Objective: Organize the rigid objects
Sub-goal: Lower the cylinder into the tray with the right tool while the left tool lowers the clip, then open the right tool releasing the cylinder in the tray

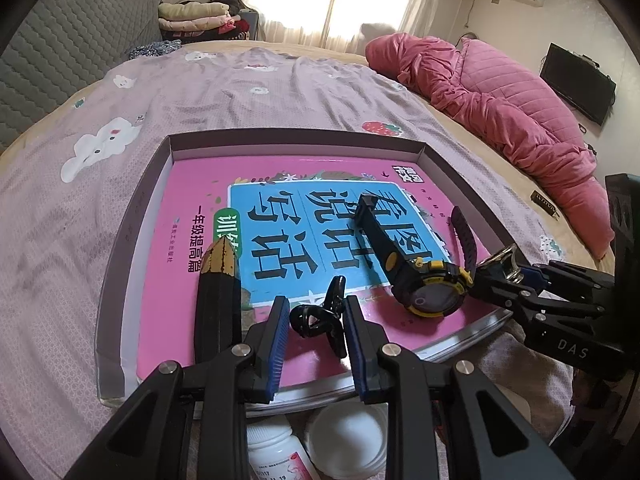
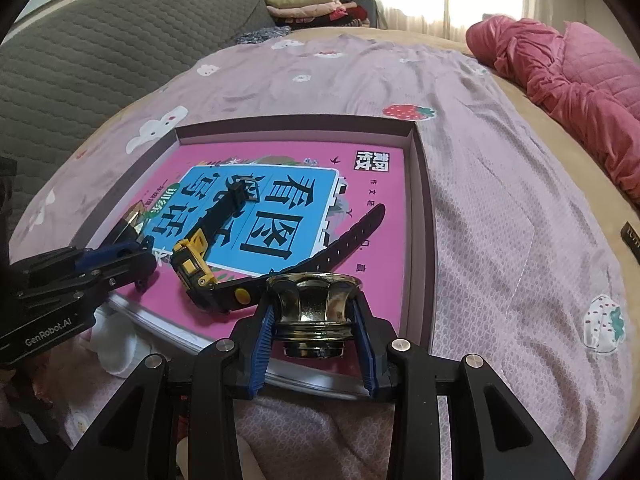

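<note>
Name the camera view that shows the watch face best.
Left wrist view: the watch lies on the pink book with its round face turned toward that camera. The right wrist view shows only its yellow-and-black side and straps.

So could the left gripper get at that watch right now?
Probably not as things stand: the left gripper already has its jaws shut on a black hair clip. The watch lies uncovered on the book just to its right, so the path is free once the clip goes.

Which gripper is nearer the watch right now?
Right. The right gripper, shut on a metal fitting, sits right beside the watch. The left gripper, shut on a black hair clip, is slightly farther.
</note>
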Tool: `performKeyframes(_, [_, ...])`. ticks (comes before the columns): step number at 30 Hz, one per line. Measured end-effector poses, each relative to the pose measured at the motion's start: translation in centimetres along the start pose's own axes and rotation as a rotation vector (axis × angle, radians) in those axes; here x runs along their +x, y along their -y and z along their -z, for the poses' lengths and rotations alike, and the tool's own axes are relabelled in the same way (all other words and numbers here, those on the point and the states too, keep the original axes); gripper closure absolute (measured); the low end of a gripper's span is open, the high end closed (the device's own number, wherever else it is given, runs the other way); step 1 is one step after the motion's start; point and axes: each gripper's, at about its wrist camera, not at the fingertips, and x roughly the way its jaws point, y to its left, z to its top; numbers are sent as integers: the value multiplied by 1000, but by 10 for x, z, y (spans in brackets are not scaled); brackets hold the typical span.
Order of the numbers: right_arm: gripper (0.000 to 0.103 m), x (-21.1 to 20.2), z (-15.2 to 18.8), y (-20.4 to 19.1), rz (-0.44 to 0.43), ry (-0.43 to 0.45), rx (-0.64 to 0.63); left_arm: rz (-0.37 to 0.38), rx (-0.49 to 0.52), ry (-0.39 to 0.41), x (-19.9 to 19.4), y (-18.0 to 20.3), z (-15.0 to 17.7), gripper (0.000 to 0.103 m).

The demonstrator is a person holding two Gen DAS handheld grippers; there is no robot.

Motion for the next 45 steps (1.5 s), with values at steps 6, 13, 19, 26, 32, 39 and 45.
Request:
performKeyframes(6, [65,0,0,-1,7,0,-9,-4,1,-1,1,-1,1,75])
performKeyframes(13, [65,0,1,-1,1,-4,-1,-10,0,-3,3,-4,0,75])
performKeyframes(19, [65,-1,1,-1,-1,-5,3,-12,2,-3,4,-4,0,75])
performKeyframes(26, [63,-2,1,0,3,-3,-2,-31,24,-1,5,-3,-1,75])
performKeyframes(32, [54,-6,1,-3,6,7,-15,-31,25,-2,5,-4,-2,75])
performKeyframes(39, [48,-14,2,-7,7,33,-36,-24,21,-5,5,-3,-2,75])
performKeyframes(45, [47,-21,2,-6,14,59,-33,-22,20,-6,5,-4,-2,75])
